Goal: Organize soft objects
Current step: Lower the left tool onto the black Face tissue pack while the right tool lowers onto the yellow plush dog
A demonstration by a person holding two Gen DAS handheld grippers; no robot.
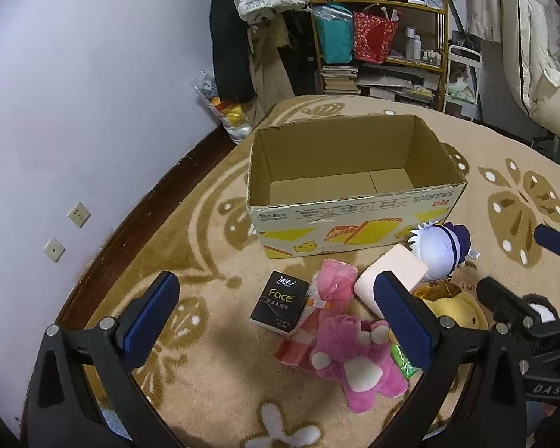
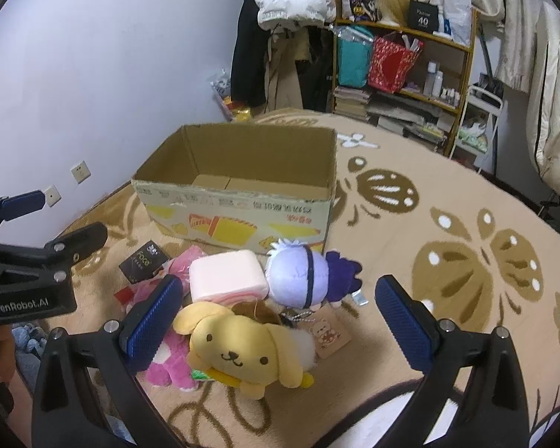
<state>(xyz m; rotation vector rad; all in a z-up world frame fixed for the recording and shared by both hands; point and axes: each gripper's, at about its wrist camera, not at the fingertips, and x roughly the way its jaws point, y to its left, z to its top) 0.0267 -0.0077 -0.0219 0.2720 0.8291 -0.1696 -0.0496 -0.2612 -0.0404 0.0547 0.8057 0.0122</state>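
An open cardboard box [image 1: 354, 220] [image 2: 235, 216] stands on the rug with nothing inside. In front of it lies a pile: a pink plush bear [image 1: 358, 358] [image 2: 168, 369], a yellow dog plush [image 2: 239, 351] [image 1: 455, 310], a lilac and purple plush [image 1: 444, 246] [image 2: 306, 276], a pale pink foam block [image 1: 395, 276] [image 2: 226, 274], a black "Face" tissue pack [image 1: 280, 300] [image 2: 143, 261] and a pink wrapped pack [image 1: 332, 283]. My left gripper [image 1: 276, 321] is open above the tissue pack and bear. My right gripper [image 2: 276, 324] is open above the yellow dog.
A beige rug [image 2: 448, 261] with brown flower patterns covers the floor. A lilac wall [image 1: 93, 112] with sockets runs along the left. Cluttered shelves [image 1: 384, 37], hanging clothes and bags fill the back. A small bear card [image 2: 328, 332] lies beside the plush toys.
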